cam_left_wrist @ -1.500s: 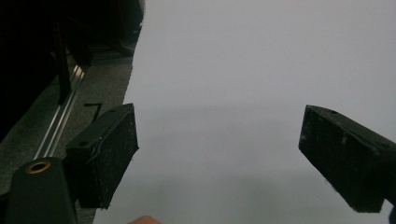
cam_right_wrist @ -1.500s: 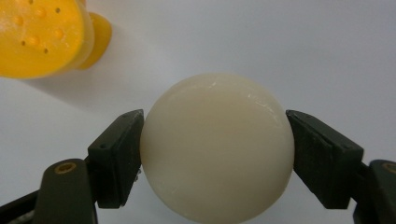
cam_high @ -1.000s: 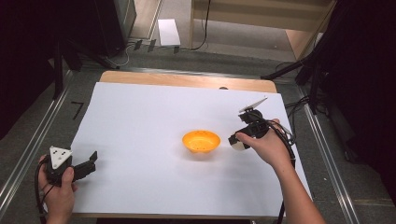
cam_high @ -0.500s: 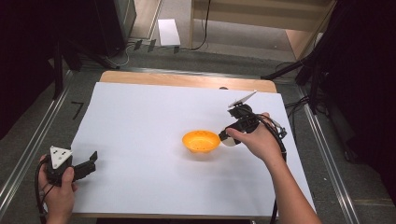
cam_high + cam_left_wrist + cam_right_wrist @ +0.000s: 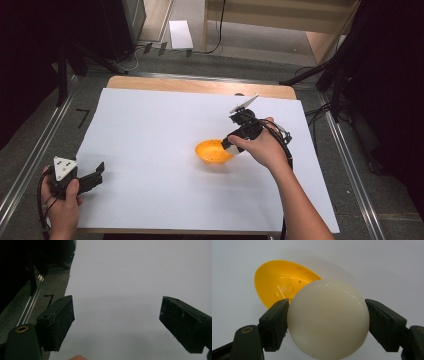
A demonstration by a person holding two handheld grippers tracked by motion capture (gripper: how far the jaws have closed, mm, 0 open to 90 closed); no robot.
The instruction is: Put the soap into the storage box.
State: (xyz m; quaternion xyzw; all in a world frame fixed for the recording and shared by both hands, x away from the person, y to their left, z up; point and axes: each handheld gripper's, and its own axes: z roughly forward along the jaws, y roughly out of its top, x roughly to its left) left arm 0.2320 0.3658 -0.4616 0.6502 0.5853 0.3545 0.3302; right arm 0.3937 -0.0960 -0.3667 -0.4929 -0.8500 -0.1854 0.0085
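Item count: one shallow orange plastic bowl (image 5: 213, 152) at frame centre, one smooth cream-white ball (image 5: 328, 318) at lower centre, one white sheet-covered table (image 5: 150, 130), two black two-jaw grippers.

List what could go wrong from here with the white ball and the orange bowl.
1. The white ball is smooth and round, pinched only at its two sides by the right gripper; it could squirt out.
2. The orange bowl looks light and sits loose on the white sheet; a nudge may slide or tip it.
3. Released at the rim, the ball might roll away.
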